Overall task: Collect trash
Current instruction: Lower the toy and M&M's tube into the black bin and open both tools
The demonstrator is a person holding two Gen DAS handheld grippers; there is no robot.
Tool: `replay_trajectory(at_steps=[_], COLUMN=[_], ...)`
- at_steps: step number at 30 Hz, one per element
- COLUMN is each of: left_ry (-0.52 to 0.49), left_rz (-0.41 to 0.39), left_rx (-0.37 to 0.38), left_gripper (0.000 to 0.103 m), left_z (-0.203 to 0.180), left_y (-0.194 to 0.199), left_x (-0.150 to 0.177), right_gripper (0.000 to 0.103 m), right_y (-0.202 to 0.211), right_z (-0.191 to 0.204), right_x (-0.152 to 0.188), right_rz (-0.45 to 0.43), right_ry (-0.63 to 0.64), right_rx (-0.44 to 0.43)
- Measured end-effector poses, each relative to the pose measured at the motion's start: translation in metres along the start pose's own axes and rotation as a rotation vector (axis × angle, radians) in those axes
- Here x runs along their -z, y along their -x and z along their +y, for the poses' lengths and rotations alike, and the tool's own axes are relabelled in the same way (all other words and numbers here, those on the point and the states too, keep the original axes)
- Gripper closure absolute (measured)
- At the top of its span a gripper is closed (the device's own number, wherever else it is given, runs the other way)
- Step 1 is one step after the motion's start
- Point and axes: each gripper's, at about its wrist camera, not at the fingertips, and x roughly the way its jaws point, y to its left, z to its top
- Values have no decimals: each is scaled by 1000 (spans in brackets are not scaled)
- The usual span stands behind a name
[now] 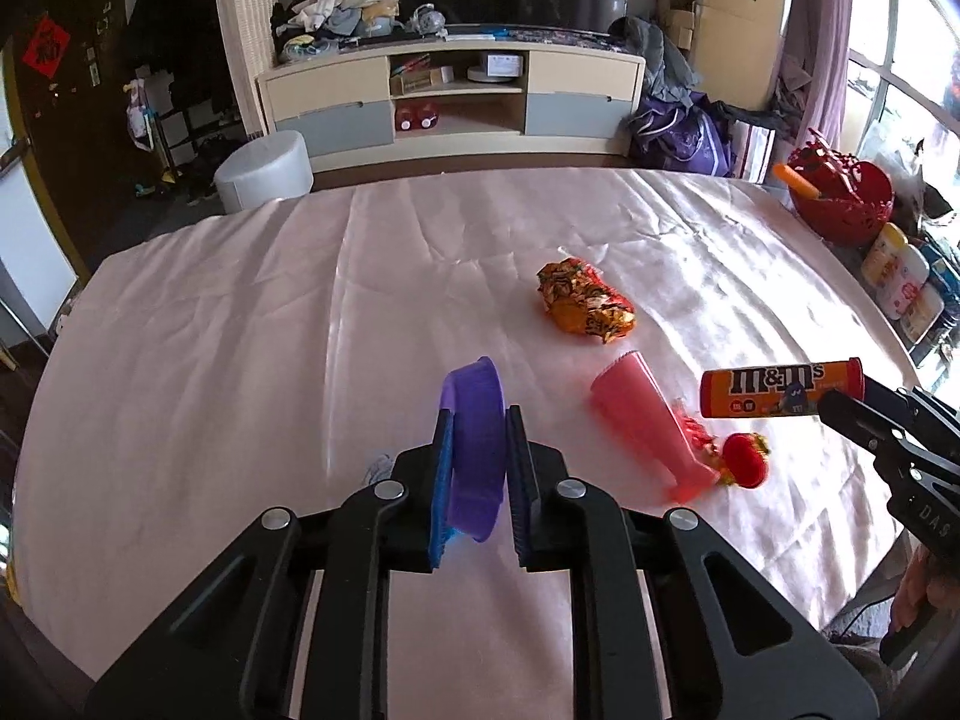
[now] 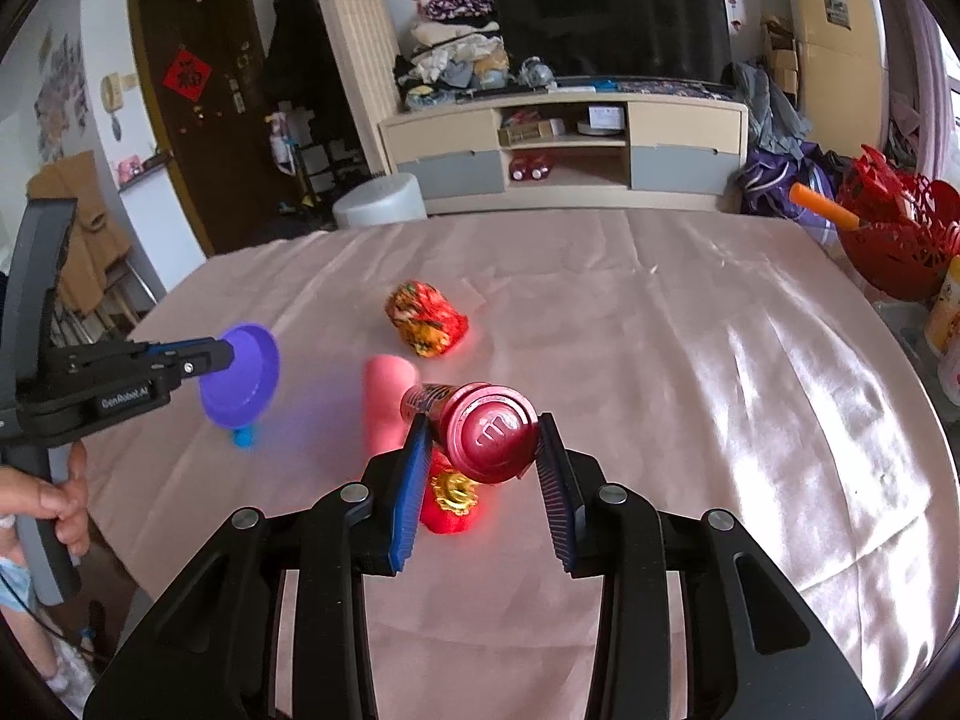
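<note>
My left gripper [image 1: 478,420] is shut on a purple plastic bowl [image 1: 474,444], held on edge above the pink tablecloth; it also shows in the right wrist view [image 2: 243,377]. My right gripper [image 2: 483,429] is shut on an orange M&M's tube [image 2: 474,426], held above the table; the tube also shows in the left wrist view [image 1: 780,387]. On the cloth lie a crumpled orange snack wrapper [image 1: 585,300], a pink cup on its side [image 1: 642,426] and a small red and gold ornament [image 1: 744,459].
A red basket [image 1: 840,198] with an orange stick and several wipe canisters [image 1: 900,282] stand at the table's right edge. A small blue object [image 2: 243,437] lies under the bowl. A TV cabinet and a white stool stand beyond the table.
</note>
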Motion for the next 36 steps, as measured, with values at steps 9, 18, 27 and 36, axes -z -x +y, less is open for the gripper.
replay_trajectory(at_steps=[9, 18, 27, 36], left_ry=[-14, -6, -32, -41], left_rz=[-56, -73, -72, 21], left_rx=[29, 58, 99, 160], left_gripper=[88, 88, 88, 89], left_z=[-16, -33, -56, -74], left_y=[54, 96, 127, 119], left_x=[21, 78, 147, 212], right_gripper=[67, 67, 67, 67], right_y=[41, 97, 134, 128], right_z=[15, 15, 20, 29], right_x=[17, 56, 109, 167], right_rz=[-22, -33, -4, 92], right_ry=[19, 63, 87, 51], right_rx=[-23, 22, 42, 19])
